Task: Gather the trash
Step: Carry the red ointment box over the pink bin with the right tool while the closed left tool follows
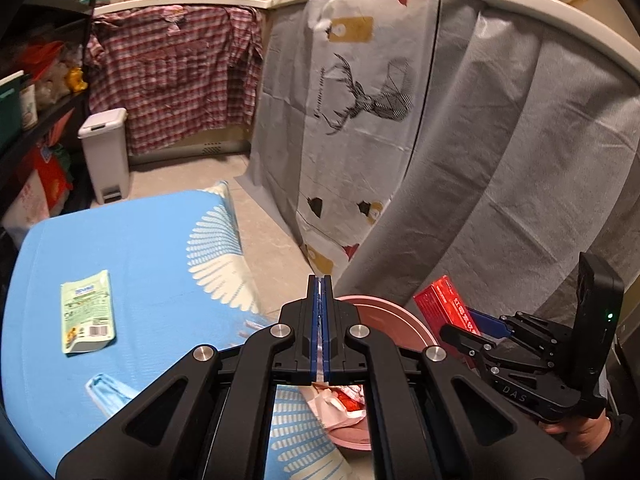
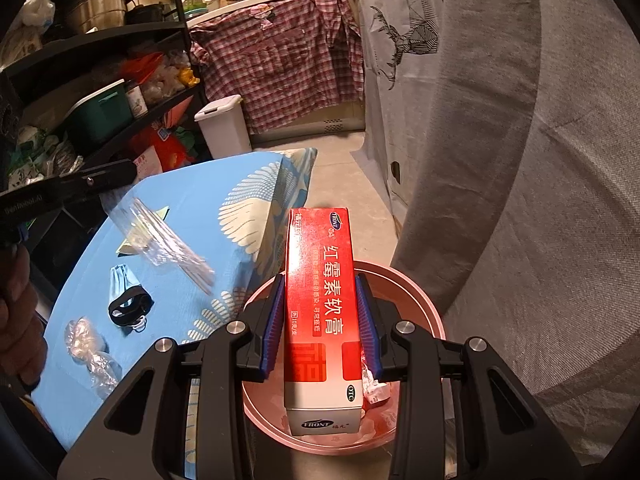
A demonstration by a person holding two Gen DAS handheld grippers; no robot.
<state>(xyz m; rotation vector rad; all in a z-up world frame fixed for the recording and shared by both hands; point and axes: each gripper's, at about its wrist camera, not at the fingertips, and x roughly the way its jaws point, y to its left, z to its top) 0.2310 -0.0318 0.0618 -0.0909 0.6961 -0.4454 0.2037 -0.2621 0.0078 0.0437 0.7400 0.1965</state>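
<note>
On the blue table (image 2: 224, 216): crumpled plastic (image 2: 86, 340), face mask (image 2: 122, 280), green packet (image 1: 88, 312) uncollected; my left gripper (image 1: 319, 320) pinches clear wrapper (image 2: 168, 236); my right gripper (image 2: 320, 320) clamps red ointment box (image 2: 320, 300) above the pink bin (image 2: 424, 304), partly filled

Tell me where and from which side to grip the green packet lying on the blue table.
The green packet lies flat on the blue table, so there is little height to pinch. Come down from above with the gripper tilted low and close the fingers across its narrow width, near the barcode end, whose lower corner looks slightly raised. Nothing crowds it; the blue mask lies apart, nearer the camera.
</note>
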